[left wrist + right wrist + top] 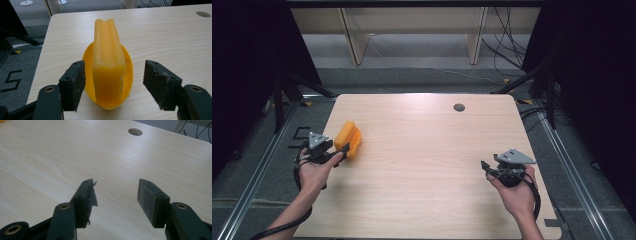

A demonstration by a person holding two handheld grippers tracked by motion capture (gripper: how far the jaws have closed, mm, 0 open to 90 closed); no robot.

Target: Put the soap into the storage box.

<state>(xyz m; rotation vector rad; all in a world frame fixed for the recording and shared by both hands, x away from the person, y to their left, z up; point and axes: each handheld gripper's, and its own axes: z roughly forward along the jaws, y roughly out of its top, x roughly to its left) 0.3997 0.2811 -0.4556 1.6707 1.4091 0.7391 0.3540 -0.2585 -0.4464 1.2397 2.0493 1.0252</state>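
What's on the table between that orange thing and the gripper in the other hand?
Nothing: in the high view, bare wood runs from the orange scoop to the right gripper.

Black "5" on floor

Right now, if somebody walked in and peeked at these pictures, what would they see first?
The bright orange scoop jumps out first, sitting near the left edge of the pale wooden table. The left tongs stand open around its handle end, pads not touching it. Over on the right, the right tongs are open above bare wood, and a small round hole marks the table's far side.
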